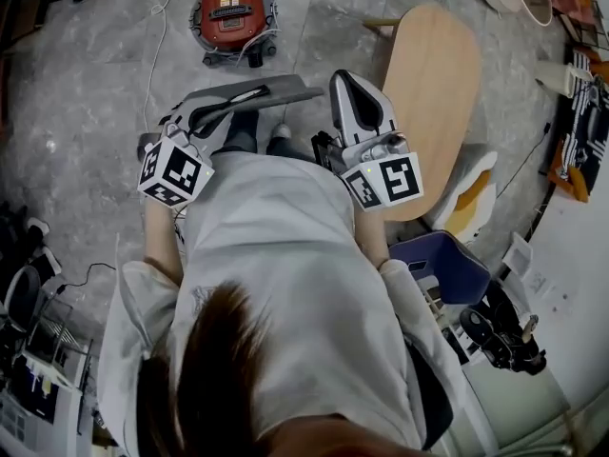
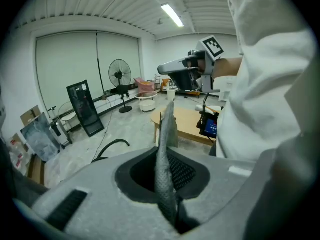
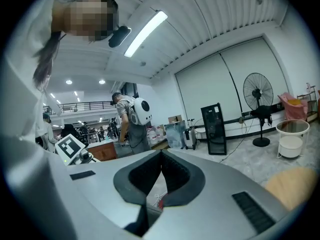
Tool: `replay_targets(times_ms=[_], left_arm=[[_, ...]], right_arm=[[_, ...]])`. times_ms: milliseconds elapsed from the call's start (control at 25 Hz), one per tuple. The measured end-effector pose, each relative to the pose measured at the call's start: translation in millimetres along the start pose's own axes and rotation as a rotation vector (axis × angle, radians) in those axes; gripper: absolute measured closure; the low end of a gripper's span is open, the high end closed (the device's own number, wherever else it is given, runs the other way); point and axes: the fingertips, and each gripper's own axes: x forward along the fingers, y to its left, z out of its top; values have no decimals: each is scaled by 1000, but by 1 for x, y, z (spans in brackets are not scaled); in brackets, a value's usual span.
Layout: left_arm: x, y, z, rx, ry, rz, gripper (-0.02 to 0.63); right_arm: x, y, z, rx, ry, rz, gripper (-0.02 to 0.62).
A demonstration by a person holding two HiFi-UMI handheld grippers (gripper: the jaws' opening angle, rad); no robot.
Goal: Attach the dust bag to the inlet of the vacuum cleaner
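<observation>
Left tongs (image 2: 165, 156) on dust bag (image 2: 168, 121): edge-on close up, flat overhead.

Dim, muted head view; bright ceiling strip light (image 2: 172, 15) in gripper views; fisheye distortion, dark corners.

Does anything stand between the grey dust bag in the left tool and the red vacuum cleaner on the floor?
Nothing visible does: only bare floor lies between the dust bag and the vacuum cleaner.
</observation>
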Motion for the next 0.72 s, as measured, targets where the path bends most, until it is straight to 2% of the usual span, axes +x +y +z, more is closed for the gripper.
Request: replay_targets(times_ms=[120, 280, 520, 720], left_arm=[[3, 14, -6, 25, 0, -45, 568], [1, 30, -10, 42, 1, -77, 568], [1, 40, -11, 40, -10, -80, 568], [1, 44, -6, 40, -14, -55, 568]], right_arm=[[18, 9, -1, -46, 17, -9, 594], [32, 16, 0, -36, 24, -24, 593], [38, 13, 1, -44, 34, -39, 592], [44, 11, 6, -52, 12, -12, 592]])
